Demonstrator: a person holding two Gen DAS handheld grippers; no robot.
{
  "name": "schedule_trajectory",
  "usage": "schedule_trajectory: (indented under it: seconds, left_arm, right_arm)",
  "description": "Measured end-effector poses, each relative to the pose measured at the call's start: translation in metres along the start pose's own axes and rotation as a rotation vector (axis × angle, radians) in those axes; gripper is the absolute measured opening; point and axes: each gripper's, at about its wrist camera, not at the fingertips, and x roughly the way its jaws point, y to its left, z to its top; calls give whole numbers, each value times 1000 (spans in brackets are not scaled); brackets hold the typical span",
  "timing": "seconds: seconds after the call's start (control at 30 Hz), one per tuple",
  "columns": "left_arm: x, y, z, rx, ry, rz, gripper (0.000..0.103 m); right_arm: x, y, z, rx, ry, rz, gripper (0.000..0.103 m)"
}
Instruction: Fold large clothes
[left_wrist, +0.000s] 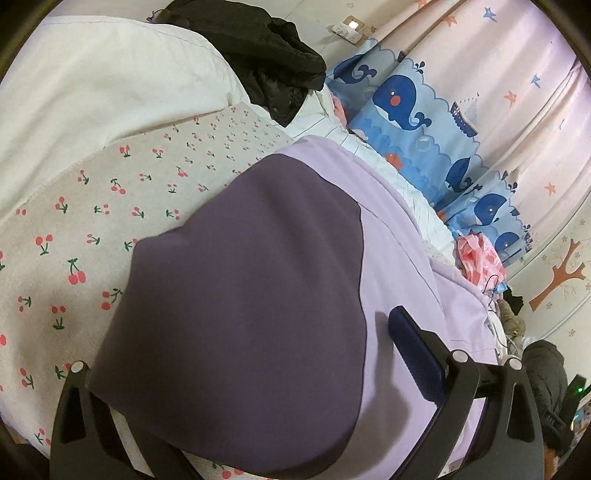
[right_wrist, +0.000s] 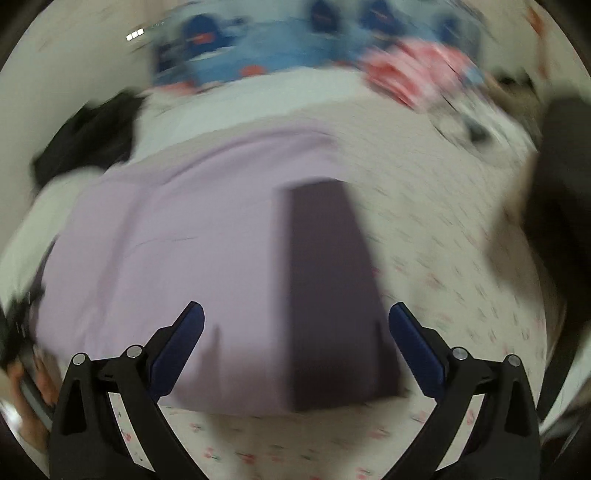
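A large lilac garment (left_wrist: 402, 258) with a dark purple sleeve or panel (left_wrist: 251, 295) lies on the cherry-print bed sheet (left_wrist: 74, 236). In the left wrist view the dark purple cloth drapes over the left gripper (left_wrist: 295, 332); only its right finger (left_wrist: 413, 350) shows, the left one is hidden under the cloth. In the blurred right wrist view the right gripper (right_wrist: 295, 321) is open and empty, just above the near edge of the lilac garment (right_wrist: 166, 229) and its dark purple sleeve (right_wrist: 328, 280).
A white pillow or duvet (left_wrist: 92, 85) and a black garment (left_wrist: 266, 55) lie at the bed's far end. A blue whale-print cloth (left_wrist: 413, 122) and pink items (left_wrist: 476, 258) sit along the wall. A dark jacket (left_wrist: 543, 373) is at the right.
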Motion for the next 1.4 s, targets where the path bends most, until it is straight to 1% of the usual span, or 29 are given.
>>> schedule_trajectory:
  seconds: [0.03,0.1,0.17,0.2,0.23,0.3,0.43,0.53,0.63,0.7,0.73,0.77,0.8,0.83,0.87,0.9,0.93,0.97,1.0,1.03,1.1,1.13,1.17,1.2,1.27,1.3,1.33,1.37,1.4]
  left_arm:
    - [-1,-2,-1,12,-3,10,95]
    - [-2,-6,-3,35,-11,26,95]
    - [-3,-8,-4,49,-16,35,96]
    - [-3,-7,-4,50,-15,38,96]
    - [-3,-7,-4,48,-13,38,96]
    - [-3,-6,-3,44,-10,38,96]
    - [-3,-7,-3,47,-11,42,96]
    - [-3,-7,-3,52,-12,47,96]
    - [-3,-9,-3,50,-9,48,96]
    - [-2,-10,-2,45,-4,46,96]
    - [-2,-10,-2,42,-2,45,96]
    - [-1,-9,-1,35,2,42,96]
    - [0,-8,-1,26,10,37,96]
    - [1,-5,0,9,27,18,96]
    - [5,0,2,-15,68,-37,96]
    - [8,5,5,-39,107,-99,95]
    - [9,10,7,-68,125,-146,92]
    - [7,19,11,-123,129,-223,85]
    - [3,23,14,-138,124,-254,66]
    - [-1,23,15,-130,117,-268,56]
    - [-18,19,16,-102,95,-317,49]
    - [-29,12,15,-59,80,-332,47]
    - [-38,5,13,-19,72,-343,47]
    - [-43,2,10,2,74,-339,47]
    - [-43,5,6,3,93,-308,49]
    - [-37,13,3,-30,115,-282,54]
    - [-29,25,4,-98,149,-264,60]
    - [-20,41,3,-213,191,-266,65]
    - [-17,48,4,-266,201,-265,77]
  right_arm:
    - [7,-21,-1,78,39,35,97]
    - [22,-47,-6,174,102,61,97]
    - [39,-68,-16,285,156,164,97]
    - [46,-76,-20,344,163,219,97]
    - [50,-79,-22,380,165,257,97]
    - [59,-82,-30,444,163,371,97]
    - [65,-68,-22,435,140,496,97]
    - [75,-59,-14,419,148,457,97]
    - [82,-56,-10,433,133,469,97]
    - [86,-55,-7,429,112,468,95]
    - [87,-55,-7,427,105,466,89]
    - [88,-57,-7,428,95,471,79]
    - [88,-58,-8,431,85,483,74]
    - [88,-60,-9,428,76,490,66]
    - [86,-60,-8,421,65,494,57]
    - [82,-60,-9,415,56,496,54]
    - [76,-58,-7,408,39,503,47]
    - [69,-56,-4,394,20,510,42]
    - [60,-52,-2,379,-2,522,40]
    - [53,-49,0,369,-17,535,36]
    - [34,-39,4,335,-48,571,34]
    - [28,-37,4,320,-54,574,33]
    - [23,-35,2,302,-54,569,33]
    - [22,-36,0,287,-31,553,33]
    - [35,-50,-6,311,51,498,40]
    - [42,-61,-12,359,82,473,42]
    - [44,-68,-15,388,91,461,44]
    - [40,-70,-18,393,75,432,48]
    - [31,-66,-18,367,40,377,50]
